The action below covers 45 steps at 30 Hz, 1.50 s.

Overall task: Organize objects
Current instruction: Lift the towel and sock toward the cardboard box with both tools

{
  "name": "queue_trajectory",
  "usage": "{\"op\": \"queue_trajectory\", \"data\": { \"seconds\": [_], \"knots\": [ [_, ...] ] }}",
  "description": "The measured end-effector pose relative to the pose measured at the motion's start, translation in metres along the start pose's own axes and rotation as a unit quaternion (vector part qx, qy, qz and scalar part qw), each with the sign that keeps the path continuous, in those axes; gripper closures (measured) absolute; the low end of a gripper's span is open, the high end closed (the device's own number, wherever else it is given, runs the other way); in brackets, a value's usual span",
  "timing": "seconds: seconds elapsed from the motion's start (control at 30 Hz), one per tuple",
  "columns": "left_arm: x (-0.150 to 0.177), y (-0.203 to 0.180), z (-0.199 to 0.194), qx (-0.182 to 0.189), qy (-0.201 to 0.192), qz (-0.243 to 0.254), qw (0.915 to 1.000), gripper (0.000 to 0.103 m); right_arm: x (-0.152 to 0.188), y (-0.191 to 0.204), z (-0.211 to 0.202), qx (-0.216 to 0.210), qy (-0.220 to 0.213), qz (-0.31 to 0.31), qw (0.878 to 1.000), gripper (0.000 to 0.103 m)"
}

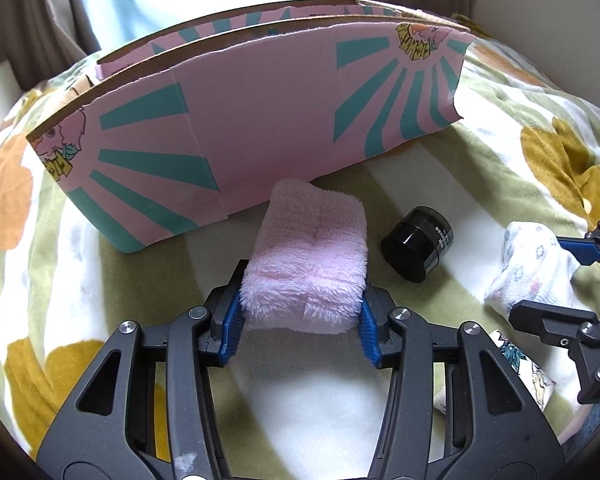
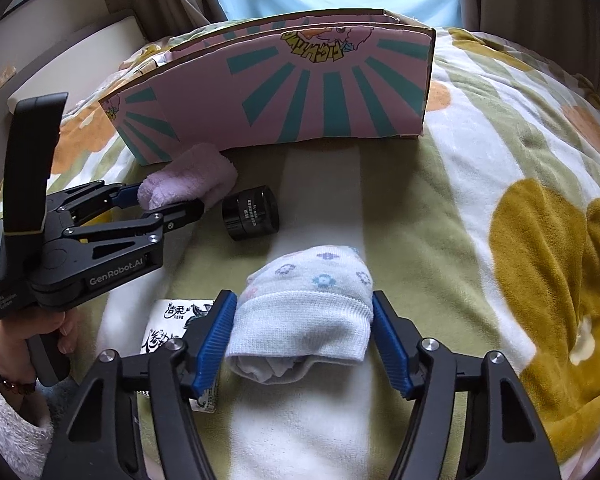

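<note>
My left gripper (image 1: 302,312) is shut on a folded pink fluffy towel (image 1: 312,256), just in front of the pink and teal cardboard box (image 1: 260,120). It also shows in the right wrist view (image 2: 162,204), with the towel (image 2: 188,178) between its fingers. My right gripper (image 2: 304,332) is shut on a rolled white sock with small flowers (image 2: 312,300), which rests on the blanket. It appears at the right edge of the left wrist view (image 1: 556,276) with the sock (image 1: 532,268). A black jar (image 1: 418,244) lies on its side between the towel and the sock.
Everything sits on a soft blanket with green, white, orange and mustard patches (image 2: 500,184). A tissue packet with black print (image 2: 180,320) lies beside my right gripper's left finger. The open-topped box (image 2: 300,92) stands at the back. A curtain hangs behind it.
</note>
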State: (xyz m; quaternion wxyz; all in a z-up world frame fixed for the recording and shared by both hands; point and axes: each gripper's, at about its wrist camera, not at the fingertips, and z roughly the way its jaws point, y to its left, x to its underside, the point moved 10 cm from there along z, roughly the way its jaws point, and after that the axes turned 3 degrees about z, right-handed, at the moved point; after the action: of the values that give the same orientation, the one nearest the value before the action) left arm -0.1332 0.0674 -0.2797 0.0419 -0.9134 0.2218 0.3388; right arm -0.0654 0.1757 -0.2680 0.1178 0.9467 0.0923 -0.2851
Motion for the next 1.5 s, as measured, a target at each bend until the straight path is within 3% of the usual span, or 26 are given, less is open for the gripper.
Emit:
{"op": "queue_trajectory", "data": {
  "seconds": [0.47,0.87,1.1,1.27,1.5],
  "knots": [
    [-0.019,0.008,-0.040,0.003,-0.030,-0.006,0.9995,0.060,-0.010,0.004,-0.022,-0.010,-0.022,0.011,1.000,0.043],
    [-0.058,0.018,-0.108,0.005,-0.067,-0.002,0.9978,0.060,-0.038,0.001,-0.067,-0.007,-0.049,0.028,0.998,0.043],
    [-0.090,0.026,-0.142,-0.004,-0.085,0.009,0.9963,0.060,-0.078,0.009,-0.098,0.001,-0.076,0.002,0.997,0.043],
    [-0.117,0.039,-0.156,0.002,-0.096,0.005,0.9954,0.060,-0.123,0.019,-0.111,-0.028,-0.091,-0.015,0.995,0.043],
    [-0.148,0.069,-0.146,-0.010,-0.089,-0.002,0.9960,0.060,-0.189,0.031,-0.104,-0.040,-0.087,-0.033,0.995,0.043]
  ]
}}
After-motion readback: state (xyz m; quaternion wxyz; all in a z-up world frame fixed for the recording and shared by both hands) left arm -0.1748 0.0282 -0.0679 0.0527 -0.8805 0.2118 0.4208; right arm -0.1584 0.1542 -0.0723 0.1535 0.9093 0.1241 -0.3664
